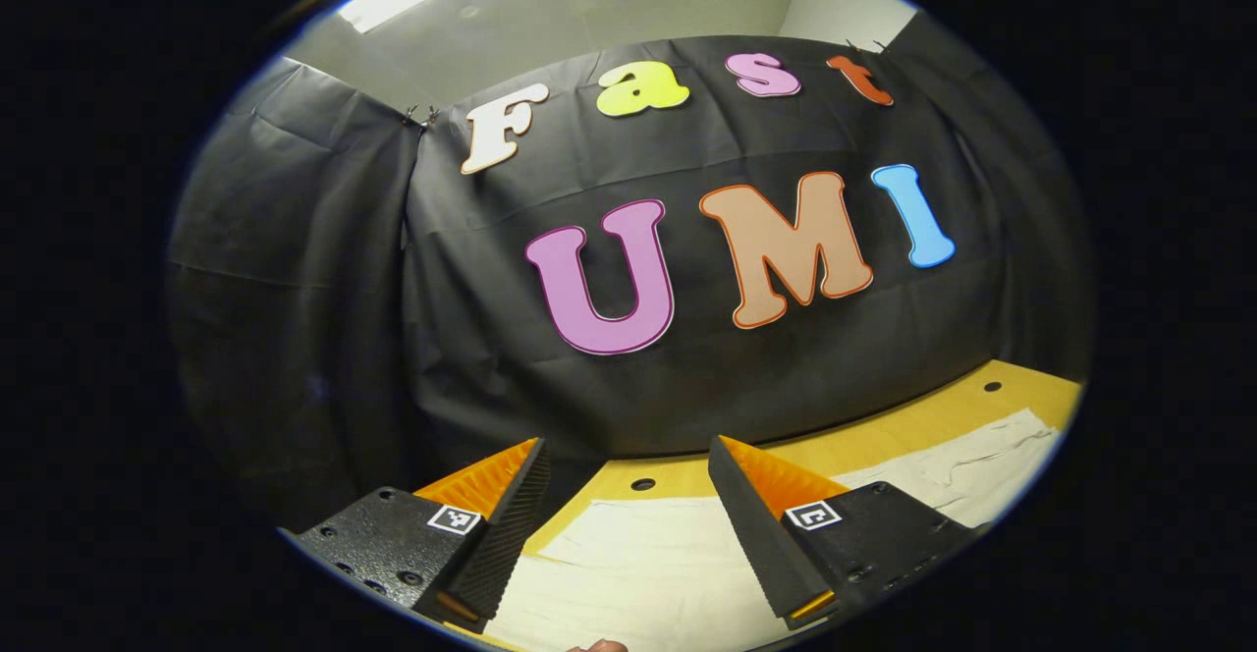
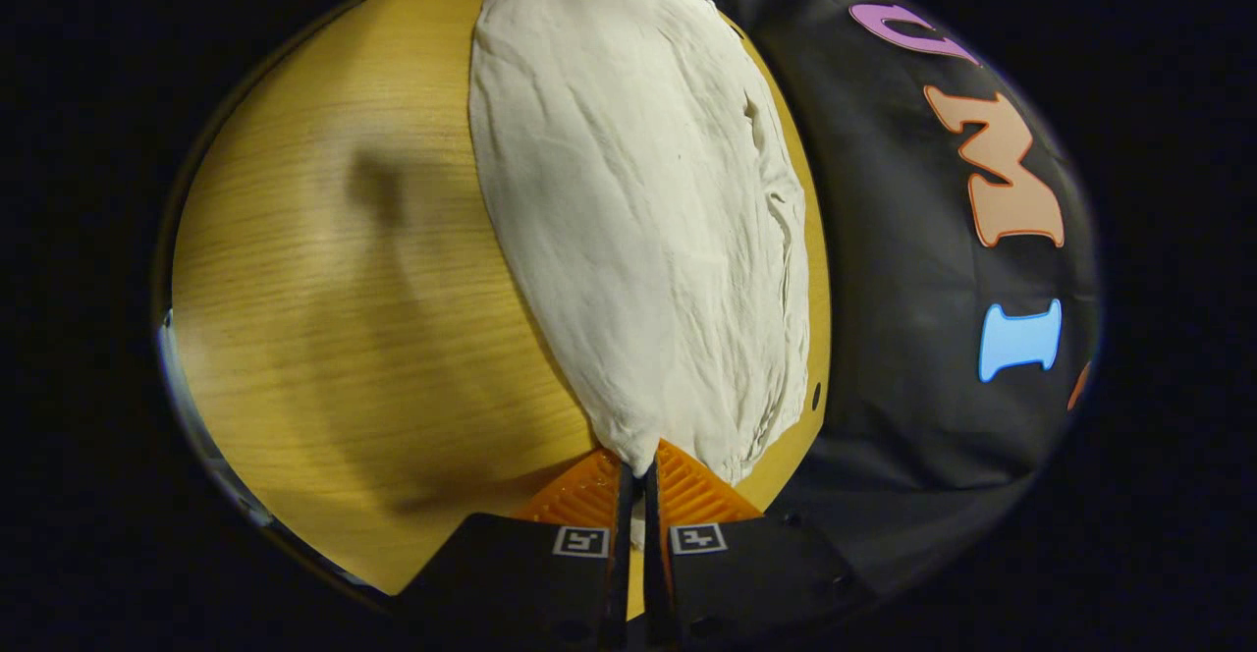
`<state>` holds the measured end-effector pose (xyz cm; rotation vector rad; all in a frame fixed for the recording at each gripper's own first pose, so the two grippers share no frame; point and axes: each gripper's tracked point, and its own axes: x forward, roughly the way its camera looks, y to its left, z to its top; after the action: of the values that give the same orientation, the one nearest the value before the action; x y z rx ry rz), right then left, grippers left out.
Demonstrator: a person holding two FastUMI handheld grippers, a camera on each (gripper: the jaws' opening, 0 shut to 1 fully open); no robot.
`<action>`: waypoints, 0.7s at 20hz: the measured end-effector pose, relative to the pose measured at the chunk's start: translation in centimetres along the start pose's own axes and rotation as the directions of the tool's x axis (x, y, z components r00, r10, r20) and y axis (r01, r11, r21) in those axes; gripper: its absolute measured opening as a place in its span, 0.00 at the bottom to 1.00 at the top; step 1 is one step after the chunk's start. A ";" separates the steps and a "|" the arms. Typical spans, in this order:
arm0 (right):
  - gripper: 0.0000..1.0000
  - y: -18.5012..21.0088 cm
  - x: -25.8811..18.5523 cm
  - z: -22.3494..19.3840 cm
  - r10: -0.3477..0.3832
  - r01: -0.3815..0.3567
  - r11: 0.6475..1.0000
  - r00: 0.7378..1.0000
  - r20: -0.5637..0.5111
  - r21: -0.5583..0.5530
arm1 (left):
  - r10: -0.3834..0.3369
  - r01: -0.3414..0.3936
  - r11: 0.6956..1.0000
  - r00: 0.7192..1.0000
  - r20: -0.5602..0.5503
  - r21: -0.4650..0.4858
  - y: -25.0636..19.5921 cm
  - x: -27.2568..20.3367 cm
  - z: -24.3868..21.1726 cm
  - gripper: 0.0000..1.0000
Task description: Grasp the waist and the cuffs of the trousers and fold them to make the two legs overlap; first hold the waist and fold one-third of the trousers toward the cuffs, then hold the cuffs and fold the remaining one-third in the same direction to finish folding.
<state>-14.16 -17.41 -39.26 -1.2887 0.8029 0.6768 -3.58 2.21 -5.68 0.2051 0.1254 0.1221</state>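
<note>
Two grippers on the job, one pair of off-white trousers [image 2: 638, 230] flat on the wooden table [image 2: 344, 318]. Surroundings first: black cloth wall [image 2: 913, 338] hangs right along the table's far edge, close beside the trousers' long side; a small dark hole in the tabletop [image 2: 816, 396] sits betw. fabric and wall. Nothing lying on top of the cloth, tabletop on the other side is bare wood w/ a soft shadow.

Right gripper [image 2: 638, 480] is clenched on the near end of the trousers, both fingers pinching the fabric edge, barely a slit betw. them. From right gripper view the garment's long axis runs straight away from the fingers, roughly parallel to the wall, widening mid-way, wrinkles along the wall-side edge. Can't tell if that pinched end is waist or cuffs.

Left gripper [image 1: 628, 480] is released, fingers spread wide, hovering above the pale fabric, facing the wall. Another table hole [image 1: 643, 484] shows betw. its fingers. More crumpled fabric stretches off to its right along the table.
</note>
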 end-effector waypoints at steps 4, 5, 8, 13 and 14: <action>0.03 -0.1 -0.2 0.7 -0.013 0.013 1.000 1.000 0.000 0.007 | -0.001 0.002 0.993 1.000 -0.009 0.118 2.1 -0.6 -1.3 0.96; 0.03 -0.1 -0.2 0.6 -0.018 0.018 1.000 1.000 -0.001 -0.008 | -0.004 0.006 0.990 1.000 -0.017 0.139 2.8 -0.9 -1.9 0.96; 0.03 0.0 -0.1 0.5 -0.022 0.022 1.000 1.000 -0.008 -0.011 | -0.010 0.021 0.984 0.998 -0.063 0.175 4.3 -1.7 -4.0 0.95; 0.03 -0.1 -0.1 0.6 -0.040 0.039 0.999 0.999 -0.014 -0.033 | -0.045 0.095 0.939 0.987 -0.157 0.330 6.4 -3.8 -9.1 0.96; 0.03 0.0 -0.2 0.6 -0.040 0.040 0.999 0.999 -0.018 -0.033 | -0.048 0.113 0.928 0.981 -0.187 0.355 6.9 -4.1 -10.4 0.96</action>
<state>-14.15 -16.78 -39.01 -1.3391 0.7819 0.6494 -9.80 10.38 -13.87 0.5609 0.3327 0.0324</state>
